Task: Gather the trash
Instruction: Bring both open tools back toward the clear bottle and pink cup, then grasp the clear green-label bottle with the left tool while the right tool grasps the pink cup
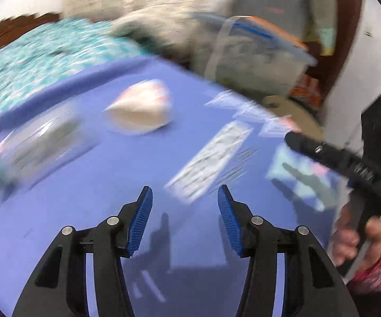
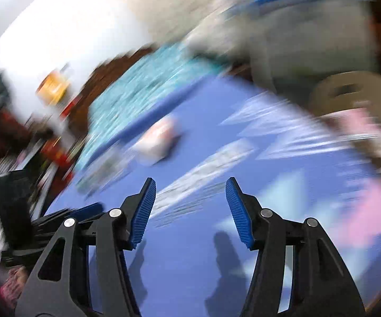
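Both views are motion-blurred. A blue table (image 1: pixel 90 211) carries scattered trash. A crumpled white wrapper with red print (image 1: pixel 140 113) lies at the middle; it also shows in the right wrist view (image 2: pixel 156 140). A long printed paper strip (image 1: pixel 211 158) lies ahead of my left gripper (image 1: pixel 185 200), which is open and empty above the table. A grey-green packet (image 1: pixel 34 148) lies at the left. Clear wrappers (image 1: pixel 243 105) lie at the far right. My right gripper (image 2: pixel 190 192) is open and empty above the same strip (image 2: pixel 203 174); its body shows in the left wrist view (image 1: pixel 348 158).
A clear plastic bin with a blue and orange lid (image 1: pixel 256 52) stands behind the table, next to a beige stool (image 2: pixel 354 92). A teal patterned cloth (image 1: pixel 32 60) lies beyond the far edge. Pink and pale blue wrappers (image 2: pixel 370 211) lie at the right. Cluttered shelves (image 2: pixel 19 145) stand to the left.
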